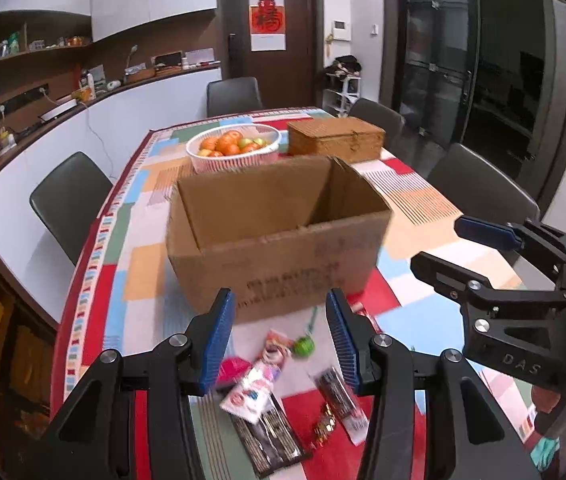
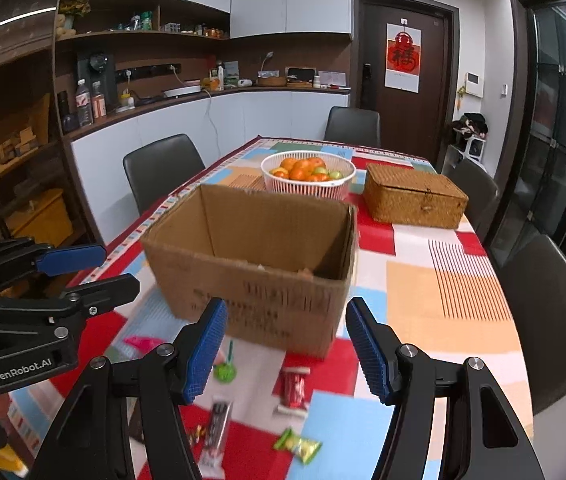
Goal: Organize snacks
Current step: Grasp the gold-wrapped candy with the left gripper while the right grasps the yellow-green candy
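An open cardboard box [image 1: 279, 240] stands on the patterned tablecloth [image 1: 435, 220]; it also shows in the right wrist view [image 2: 259, 268]. Several snacks lie in front of it: a pink-white packet [image 1: 255, 388], dark packets [image 1: 271, 436], a green lollipop [image 1: 303, 346], a red packet [image 2: 293, 390] and a green-yellow packet [image 2: 299, 446]. My left gripper [image 1: 281, 342] is open and empty above the snacks. My right gripper [image 2: 287, 356] is open and empty above them too; it shows at the right of the left wrist view [image 1: 447, 248].
A white basket of fruit [image 2: 307, 178] and a woven lidded box [image 2: 415, 200] stand behind the cardboard box. Dark chairs [image 2: 163, 170] surround the table. A counter with bottles runs along the left wall.
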`<state>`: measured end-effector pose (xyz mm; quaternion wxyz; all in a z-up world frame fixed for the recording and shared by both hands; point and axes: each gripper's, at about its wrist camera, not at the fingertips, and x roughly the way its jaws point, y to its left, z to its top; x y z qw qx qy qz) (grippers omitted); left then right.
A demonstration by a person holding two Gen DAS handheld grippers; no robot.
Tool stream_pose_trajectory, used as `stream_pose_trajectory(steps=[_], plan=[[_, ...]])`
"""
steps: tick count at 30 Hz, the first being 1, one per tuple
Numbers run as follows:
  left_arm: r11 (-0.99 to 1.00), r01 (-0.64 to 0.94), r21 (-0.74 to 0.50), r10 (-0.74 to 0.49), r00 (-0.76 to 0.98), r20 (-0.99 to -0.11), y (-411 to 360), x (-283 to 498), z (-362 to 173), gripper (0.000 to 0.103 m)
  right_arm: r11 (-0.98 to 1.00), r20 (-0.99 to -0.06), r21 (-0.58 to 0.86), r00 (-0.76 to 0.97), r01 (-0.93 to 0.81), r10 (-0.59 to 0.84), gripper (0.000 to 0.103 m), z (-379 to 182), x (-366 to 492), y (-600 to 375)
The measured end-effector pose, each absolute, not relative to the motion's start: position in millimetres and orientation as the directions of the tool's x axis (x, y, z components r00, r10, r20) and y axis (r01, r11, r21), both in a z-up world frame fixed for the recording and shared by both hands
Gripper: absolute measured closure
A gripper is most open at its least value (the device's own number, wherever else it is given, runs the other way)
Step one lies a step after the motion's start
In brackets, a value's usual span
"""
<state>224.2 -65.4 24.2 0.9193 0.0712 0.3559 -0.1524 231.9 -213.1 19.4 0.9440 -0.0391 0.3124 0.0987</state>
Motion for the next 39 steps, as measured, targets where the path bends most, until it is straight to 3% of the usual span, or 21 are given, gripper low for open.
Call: stream_pose_trajectory(steps=[17, 28, 39], plan=[[0.91, 0.412, 0.054, -0.208, 0.565, -0.798, -77, 175, -73, 0.056, 0.979, -0.745, -0.02, 0.657, -0.201, 0.119, 0.04, -67, 186, -227], [0.904, 0.427, 0.001, -0.222, 0.47, -0.854, -79, 179, -120, 0.057, 0.977, -0.831, -0.056, 0.552, -0.206, 0.069, 0.04, -119, 187, -227], [0.905, 0.423, -0.051, -0.241, 0.41, -0.88, -91, 202, -141, 0.067, 0.974, -0.86, -0.056, 0.506, -0.22, 0.065, 0.04, -138, 206, -233]])
